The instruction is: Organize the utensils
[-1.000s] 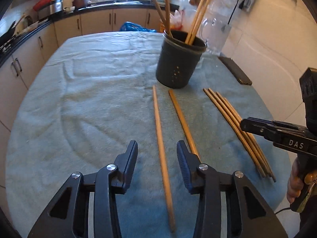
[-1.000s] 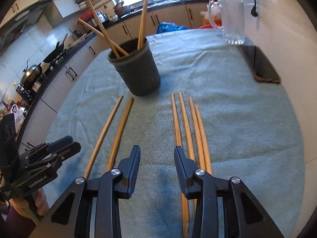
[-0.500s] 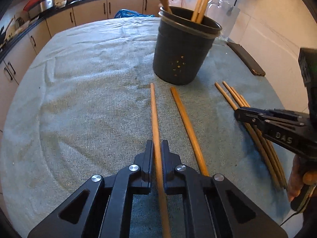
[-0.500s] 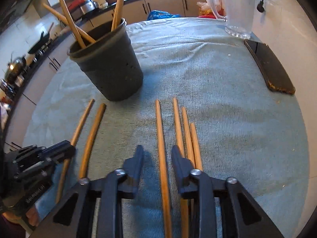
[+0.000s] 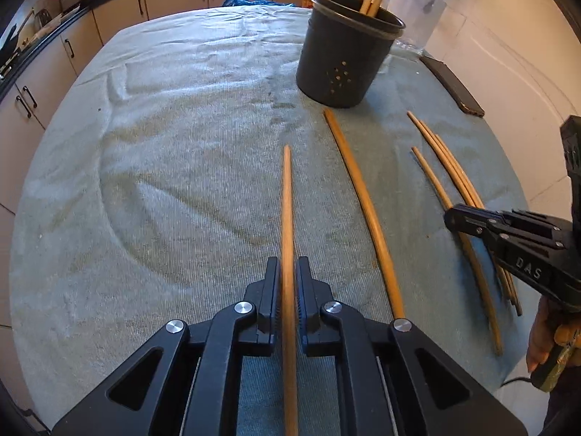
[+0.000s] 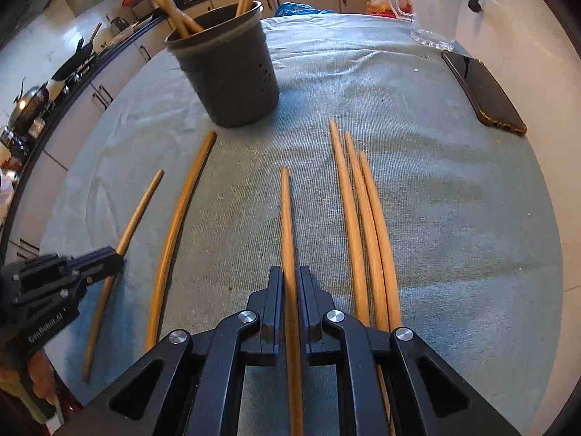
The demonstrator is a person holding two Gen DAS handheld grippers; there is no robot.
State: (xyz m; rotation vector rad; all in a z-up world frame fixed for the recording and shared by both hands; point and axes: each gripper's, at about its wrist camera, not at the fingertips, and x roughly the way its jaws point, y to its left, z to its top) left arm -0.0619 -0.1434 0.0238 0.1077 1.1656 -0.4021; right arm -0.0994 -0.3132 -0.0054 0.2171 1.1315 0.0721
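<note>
Covering the worktop [image 5: 163,116], a grey-green cloth carried a dark holder [image 5: 345,61] of chopsticks. The left gripper [image 5: 288,290] had its jaws clamped on one chopstick [image 5: 287,200]; the right gripper [image 6: 290,290] clamped another [image 6: 287,218].

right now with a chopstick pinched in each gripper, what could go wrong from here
Both the left gripper and right gripper clamp a long chopstick near one end, so each could pivot or slip when lifted. The dark holder already has sticks leaning out; a new tip may catch them or tip it. The glass jug stands close behind.
</note>
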